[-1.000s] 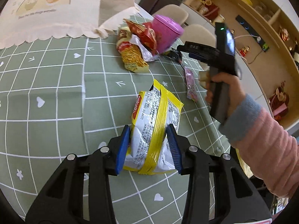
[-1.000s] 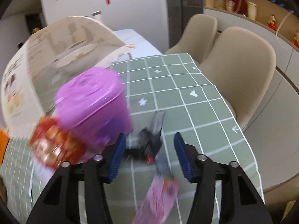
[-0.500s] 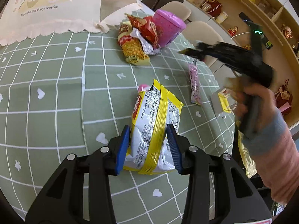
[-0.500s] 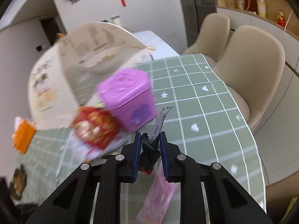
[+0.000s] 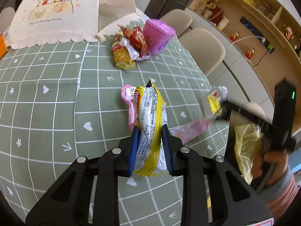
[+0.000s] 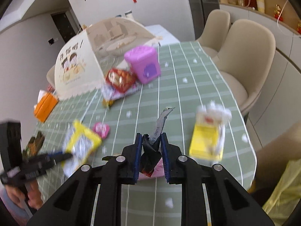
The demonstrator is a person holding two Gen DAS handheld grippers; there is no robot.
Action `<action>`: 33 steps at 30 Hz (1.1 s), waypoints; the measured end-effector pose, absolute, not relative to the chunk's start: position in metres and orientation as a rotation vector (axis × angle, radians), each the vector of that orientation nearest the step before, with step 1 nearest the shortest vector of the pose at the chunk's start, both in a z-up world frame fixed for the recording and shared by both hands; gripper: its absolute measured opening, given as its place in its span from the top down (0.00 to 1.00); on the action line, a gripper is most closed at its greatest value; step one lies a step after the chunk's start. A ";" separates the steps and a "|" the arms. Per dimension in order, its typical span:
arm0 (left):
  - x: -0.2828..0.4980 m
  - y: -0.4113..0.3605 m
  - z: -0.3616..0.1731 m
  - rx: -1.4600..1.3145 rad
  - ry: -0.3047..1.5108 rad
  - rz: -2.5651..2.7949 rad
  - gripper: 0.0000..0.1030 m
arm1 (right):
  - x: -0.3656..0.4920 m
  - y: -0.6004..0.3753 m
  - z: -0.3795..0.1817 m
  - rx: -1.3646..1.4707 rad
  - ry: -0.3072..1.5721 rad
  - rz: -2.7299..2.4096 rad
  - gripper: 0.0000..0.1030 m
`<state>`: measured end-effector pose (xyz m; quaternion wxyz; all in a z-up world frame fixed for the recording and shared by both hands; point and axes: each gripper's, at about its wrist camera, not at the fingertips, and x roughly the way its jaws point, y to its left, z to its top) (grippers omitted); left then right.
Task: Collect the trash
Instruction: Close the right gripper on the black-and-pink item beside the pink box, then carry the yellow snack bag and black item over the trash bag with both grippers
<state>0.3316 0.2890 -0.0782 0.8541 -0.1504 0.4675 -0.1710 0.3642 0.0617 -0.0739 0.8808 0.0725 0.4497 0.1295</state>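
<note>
My left gripper (image 5: 150, 143) is shut on a yellow and silver snack bag (image 5: 150, 116), held just above the green checked tablecloth (image 5: 47, 103); the bag also shows in the right wrist view (image 6: 79, 143). My right gripper (image 6: 150, 148) is shut on a crumpled black wrapper (image 6: 153, 146) and shows blurred at the right of the left wrist view (image 5: 224, 111). A pink wrapper (image 5: 128, 103) lies under the bag. A long pink wrapper (image 5: 190, 131), a yellow and white packet (image 6: 208, 135), and a red and gold wrapper pile (image 5: 131, 45) lie on the cloth.
A purple tub (image 5: 157, 35) stands behind the wrapper pile. A cream mesh food cover (image 5: 56, 13) fills the far left. A yellow plastic bag (image 5: 244, 146) hangs off the table's right edge. Beige chairs (image 6: 244, 60) stand along the far side. An orange box (image 6: 46, 107) sits at the left.
My right gripper closed on the black wrapper near the purple tub, lifted it and swung back toward the table's near right edge. My left gripper kept its hold on the snack bag.
</note>
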 end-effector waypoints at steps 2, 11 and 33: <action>0.328 0.286 -0.074 -0.325 0.970 -0.343 0.77 | 0.353 0.058 -0.078 0.148 0.948 0.278 0.80; 0.318 0.269 -0.058 -0.311 0.933 -0.330 0.77 | 0.334 0.031 -0.024 0.148 0.806 0.291 0.81; 0.289 0.145 0.037 -0.268 0.719 -0.469 0.77 | 0.242 -0.074 0.041 0.061 0.616 0.216 0.81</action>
